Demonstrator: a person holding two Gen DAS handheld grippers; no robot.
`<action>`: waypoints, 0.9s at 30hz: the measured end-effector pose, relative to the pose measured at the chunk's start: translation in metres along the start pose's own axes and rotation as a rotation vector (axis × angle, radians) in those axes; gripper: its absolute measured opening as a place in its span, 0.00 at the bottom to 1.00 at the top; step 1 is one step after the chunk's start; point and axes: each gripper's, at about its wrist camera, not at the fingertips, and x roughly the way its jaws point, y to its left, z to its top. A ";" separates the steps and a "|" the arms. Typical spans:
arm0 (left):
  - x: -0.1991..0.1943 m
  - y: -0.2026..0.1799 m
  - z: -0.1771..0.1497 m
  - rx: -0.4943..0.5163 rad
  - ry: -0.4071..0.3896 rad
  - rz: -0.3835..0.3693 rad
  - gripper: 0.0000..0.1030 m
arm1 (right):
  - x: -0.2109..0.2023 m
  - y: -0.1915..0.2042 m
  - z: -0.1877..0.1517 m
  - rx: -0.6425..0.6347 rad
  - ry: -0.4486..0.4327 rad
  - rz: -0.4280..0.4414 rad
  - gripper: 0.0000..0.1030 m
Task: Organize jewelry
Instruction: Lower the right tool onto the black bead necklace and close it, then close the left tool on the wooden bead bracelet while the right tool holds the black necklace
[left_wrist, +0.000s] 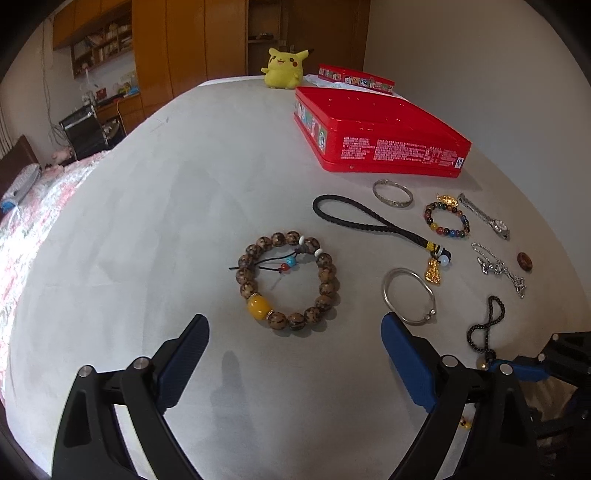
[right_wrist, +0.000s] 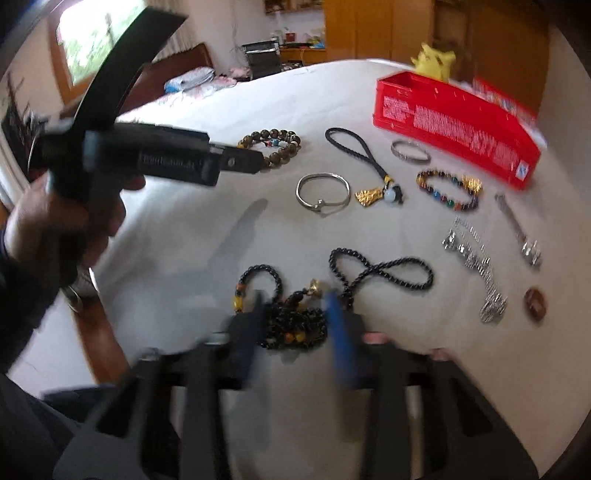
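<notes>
A brown wooden bead bracelet (left_wrist: 286, 280) with a yellow bead lies on the grey table (left_wrist: 147, 221). My left gripper (left_wrist: 293, 325) hovers open just in front of it, nothing between its blue pads. In the right wrist view, a long black bead necklace (right_wrist: 295, 325) lies bunched between the fingers of my right gripper (right_wrist: 295, 299), which press on the pile from both sides; a loop of it (right_wrist: 388, 273) trails on the table beyond. The picture there is blurred. An open red tin (left_wrist: 388, 147) stands at the back right.
Between the tin and the grippers lie two silver bangles (left_wrist: 410, 295), a black cord with a gold charm (left_wrist: 369, 218), a multicoloured bead bracelet (left_wrist: 447, 218), a watch (left_wrist: 487, 218), a silver chain (left_wrist: 498, 267) and a brown ring (left_wrist: 524, 261). The red lid (left_wrist: 354, 79) and a yellow plush (left_wrist: 284, 68) sit at the far edge.
</notes>
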 end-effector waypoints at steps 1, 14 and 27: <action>0.001 0.001 0.001 -0.001 -0.001 0.000 0.91 | 0.000 -0.003 0.001 -0.002 0.003 -0.002 0.18; 0.012 -0.016 0.012 0.070 0.015 -0.038 0.92 | -0.046 -0.053 0.017 0.202 -0.107 0.179 0.08; 0.036 -0.010 0.018 0.073 0.062 -0.018 0.56 | -0.049 -0.079 0.024 0.254 -0.138 0.227 0.08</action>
